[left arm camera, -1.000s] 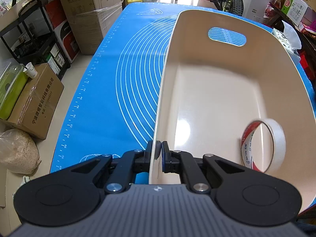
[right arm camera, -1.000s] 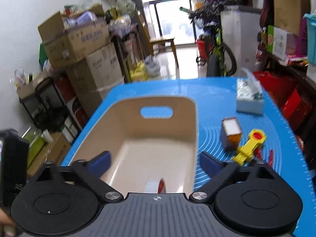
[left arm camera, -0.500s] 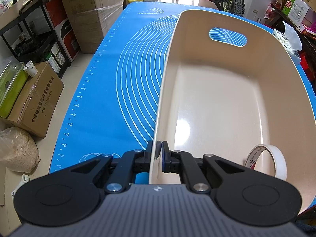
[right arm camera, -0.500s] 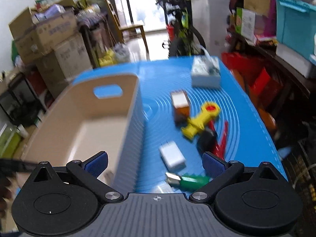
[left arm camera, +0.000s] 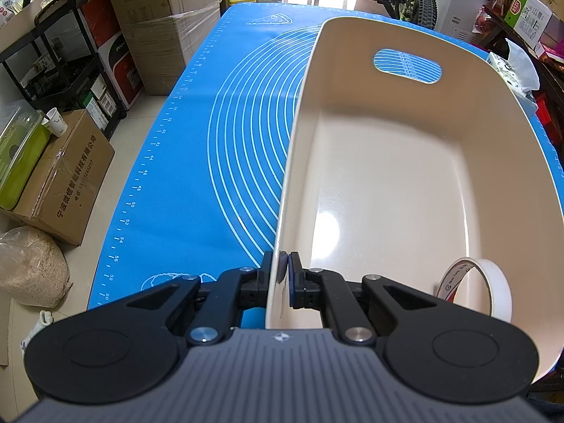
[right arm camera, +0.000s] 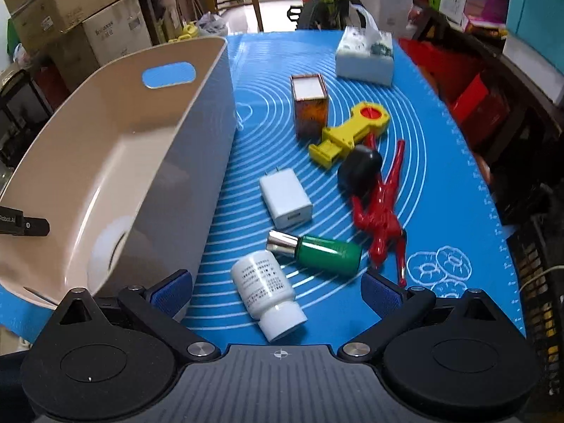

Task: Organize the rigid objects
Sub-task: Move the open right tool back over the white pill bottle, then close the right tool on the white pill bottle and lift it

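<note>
Two hand-held grippers working: left hand-held gripper (left arm camera: 283, 276) clamping beige plastic bin (left arm camera: 476, 112) wall, steadying it; right hand-held gripper (right arm camera: 276, 290), jaws apart, hovering near white pill bottle (right arm camera: 268, 294) on worktop (right arm camera: 440, 232).

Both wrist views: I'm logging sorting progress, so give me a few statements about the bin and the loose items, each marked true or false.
1. The left tool is clamped on the bin wall. True.
2. The right tool holds the white pill bottle. False: it is open, and the bottle lies on the blue mat.
3. A tape roll is inside the bin. True.
4. The green bottle stands upright. False: it lies on its side.
5. The white charger is in the bin. False: it lies on the mat beside the bin.
</note>
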Available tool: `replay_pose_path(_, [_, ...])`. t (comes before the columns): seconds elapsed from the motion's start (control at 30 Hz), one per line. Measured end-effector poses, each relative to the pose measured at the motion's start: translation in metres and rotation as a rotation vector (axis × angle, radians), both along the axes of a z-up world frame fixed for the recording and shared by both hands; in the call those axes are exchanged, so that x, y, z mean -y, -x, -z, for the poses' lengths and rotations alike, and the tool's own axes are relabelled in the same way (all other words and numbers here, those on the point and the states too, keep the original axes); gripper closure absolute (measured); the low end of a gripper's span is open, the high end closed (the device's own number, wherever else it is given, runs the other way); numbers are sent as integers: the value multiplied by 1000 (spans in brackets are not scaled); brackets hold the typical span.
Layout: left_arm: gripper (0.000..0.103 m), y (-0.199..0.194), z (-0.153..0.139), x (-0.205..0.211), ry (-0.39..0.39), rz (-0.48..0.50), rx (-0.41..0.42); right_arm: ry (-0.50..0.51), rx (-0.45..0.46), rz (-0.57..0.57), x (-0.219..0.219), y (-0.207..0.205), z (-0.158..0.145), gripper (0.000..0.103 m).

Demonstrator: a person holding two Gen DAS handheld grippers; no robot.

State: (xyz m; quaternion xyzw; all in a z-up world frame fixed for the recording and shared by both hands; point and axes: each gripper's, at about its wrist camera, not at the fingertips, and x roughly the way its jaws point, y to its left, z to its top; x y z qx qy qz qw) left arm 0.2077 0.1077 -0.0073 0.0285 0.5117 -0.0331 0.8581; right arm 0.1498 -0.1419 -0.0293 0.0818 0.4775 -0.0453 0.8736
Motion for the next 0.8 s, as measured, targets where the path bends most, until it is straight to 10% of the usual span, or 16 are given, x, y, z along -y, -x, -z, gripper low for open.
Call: replay_pose_path(0.8, [94,0,0,0,-1,0,0,122,-88,-101,-13,-16,40,21])
